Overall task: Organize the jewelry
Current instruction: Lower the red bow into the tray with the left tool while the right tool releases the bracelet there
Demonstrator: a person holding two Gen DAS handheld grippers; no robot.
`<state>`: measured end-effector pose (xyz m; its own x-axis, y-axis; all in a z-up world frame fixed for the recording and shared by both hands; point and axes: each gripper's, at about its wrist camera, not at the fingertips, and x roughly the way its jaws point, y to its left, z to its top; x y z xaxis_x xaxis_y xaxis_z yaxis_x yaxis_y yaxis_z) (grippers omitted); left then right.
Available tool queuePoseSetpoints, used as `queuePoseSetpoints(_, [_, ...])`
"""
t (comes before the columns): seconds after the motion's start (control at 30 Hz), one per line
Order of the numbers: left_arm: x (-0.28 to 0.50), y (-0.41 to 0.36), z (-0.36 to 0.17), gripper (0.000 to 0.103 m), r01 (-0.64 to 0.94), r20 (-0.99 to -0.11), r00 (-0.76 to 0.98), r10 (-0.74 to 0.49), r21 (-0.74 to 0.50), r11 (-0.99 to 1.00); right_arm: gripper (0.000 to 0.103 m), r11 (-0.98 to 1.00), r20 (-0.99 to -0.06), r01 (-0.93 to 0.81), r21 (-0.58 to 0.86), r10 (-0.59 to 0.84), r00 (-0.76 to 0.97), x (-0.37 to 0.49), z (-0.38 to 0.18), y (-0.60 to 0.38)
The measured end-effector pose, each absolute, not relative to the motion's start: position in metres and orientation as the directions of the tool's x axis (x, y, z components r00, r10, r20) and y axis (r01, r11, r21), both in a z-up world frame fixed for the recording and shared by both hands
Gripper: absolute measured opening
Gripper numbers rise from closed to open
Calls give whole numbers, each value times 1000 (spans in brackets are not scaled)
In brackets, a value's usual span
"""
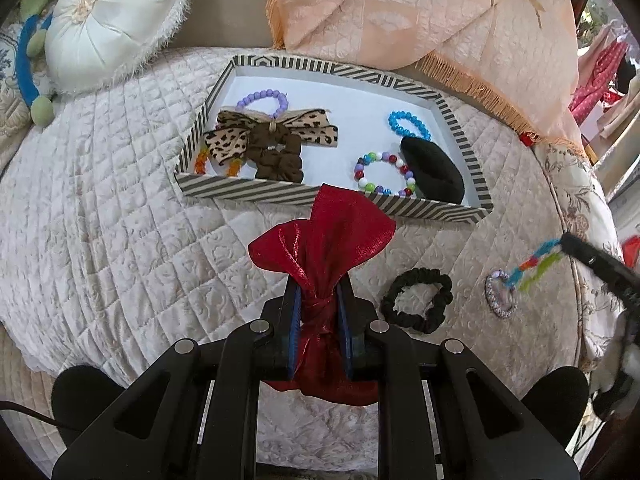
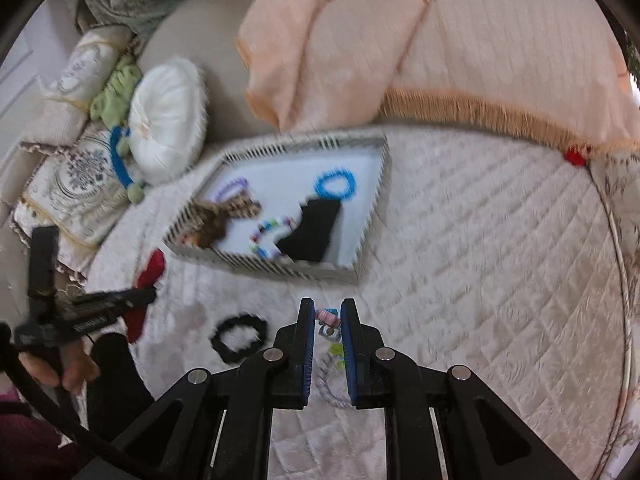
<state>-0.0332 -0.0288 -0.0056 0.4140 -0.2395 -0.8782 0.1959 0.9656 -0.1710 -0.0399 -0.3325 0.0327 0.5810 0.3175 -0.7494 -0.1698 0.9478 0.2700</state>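
My left gripper (image 1: 319, 300) is shut on a shiny red fabric bow (image 1: 324, 240) and holds it above the quilt, just in front of the striped tray (image 1: 280, 194). The tray holds a purple bead bracelet (image 1: 262, 98), a leopard bow with a brown scrunchie (image 1: 272, 140), a blue bracelet (image 1: 408, 124), a multicolour bracelet (image 1: 384, 174) and a black pouch (image 1: 434, 170). My right gripper (image 2: 327, 316) is shut on a multicolour beaded strand (image 2: 328, 320) with a hanging ring (image 1: 500, 294). A black scrunchie (image 1: 417, 300) lies on the quilt between the grippers.
A white round cushion (image 1: 116, 20) and a blue hoop with green balls (image 1: 28, 76) lie left of the tray. A peach fringed blanket (image 1: 440, 20) is draped behind it. The quilted bed's edge (image 2: 616, 240) runs along the right.
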Motion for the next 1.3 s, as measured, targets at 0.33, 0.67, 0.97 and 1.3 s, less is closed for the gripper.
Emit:
queuePoseSetpoints(0.33, [-5,-30,21,15,190,-855,474,-210,-134,973,12,939,-699,-231,253,343,628,-4,75,-301])
queuePoseSetpoints(0.67, [48,-39,32,15,188,-842,512,-173,-87,978,12,933,-715,-257,252,358,601,53,72,-271])
queuePoseSetpoints(0.97, [107,-45,22,15,161,-850,504,-152,-80,984,12,925,-731,-250,285,379,567,106,54,-257])
queuePoseSetpoints(1.3, [151,-70,-1,15,180,-871,467,-152,-75,981,12,911,-746,-270,313,412,524,150,32,-235])
